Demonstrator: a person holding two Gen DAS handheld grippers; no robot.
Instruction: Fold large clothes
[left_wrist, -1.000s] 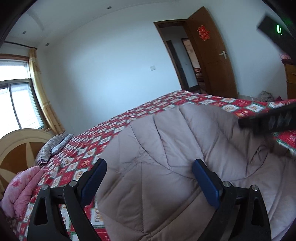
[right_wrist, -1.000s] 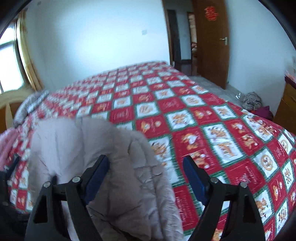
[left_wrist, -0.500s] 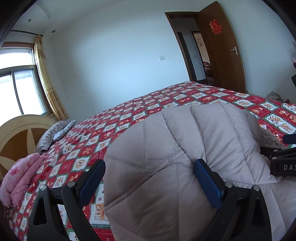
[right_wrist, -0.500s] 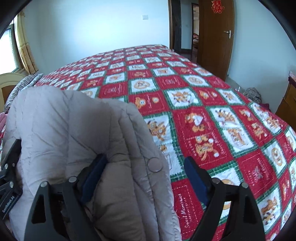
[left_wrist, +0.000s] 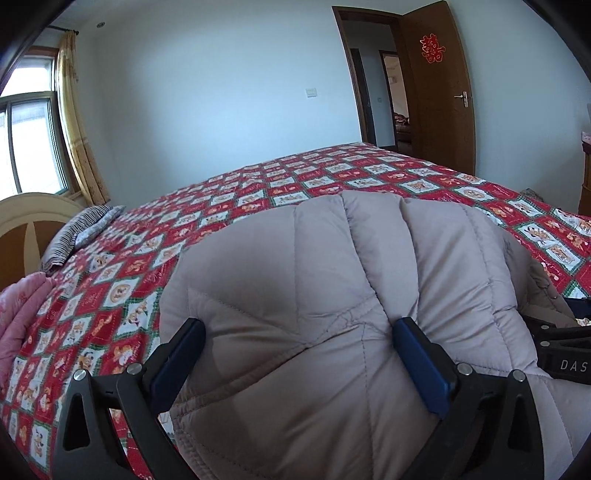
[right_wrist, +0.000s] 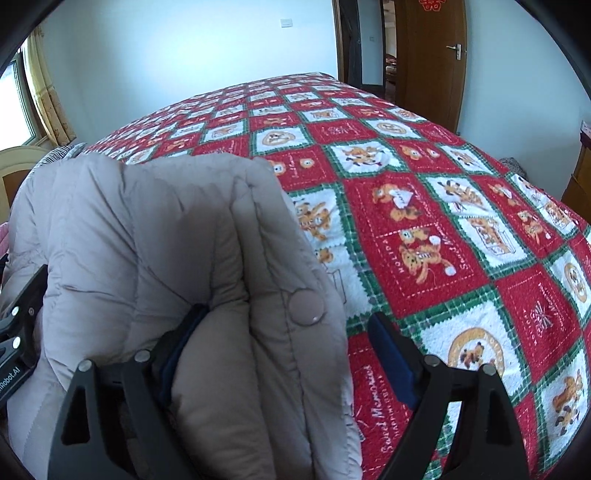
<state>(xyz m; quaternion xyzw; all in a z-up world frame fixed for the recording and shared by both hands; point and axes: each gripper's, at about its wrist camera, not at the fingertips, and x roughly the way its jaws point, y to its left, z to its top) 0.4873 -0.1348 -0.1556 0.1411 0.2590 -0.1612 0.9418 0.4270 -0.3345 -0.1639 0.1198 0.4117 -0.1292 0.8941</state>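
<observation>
A puffy beige quilted jacket (left_wrist: 351, 277) lies folded on the red patterned bedspread (left_wrist: 258, 192). My left gripper (left_wrist: 297, 328) stands over its near part with the jaws opening wide; the padding bulges between the blue pads and rests against the right one. In the right wrist view the jacket (right_wrist: 147, 240) shows a folded edge with a round snap button (right_wrist: 306, 307). My right gripper (right_wrist: 288, 314) is open astride that edge: its left finger is sunk in the fabric, its right finger stands apart over the bedspread (right_wrist: 424, 166). Each gripper shows at the edge of the other's view.
A pink quilt (left_wrist: 22, 310), a striped pillow (left_wrist: 81, 232) and a round wooden headboard (left_wrist: 26, 221) are at the left. A window with curtains (left_wrist: 26, 140) is behind them. An open brown door (left_wrist: 439, 92) stands beyond the bed's far right corner.
Both grippers have come down toward the bed with the jacket, which now rests lower and fills more of each view. The left jaws have spread a little wider.
</observation>
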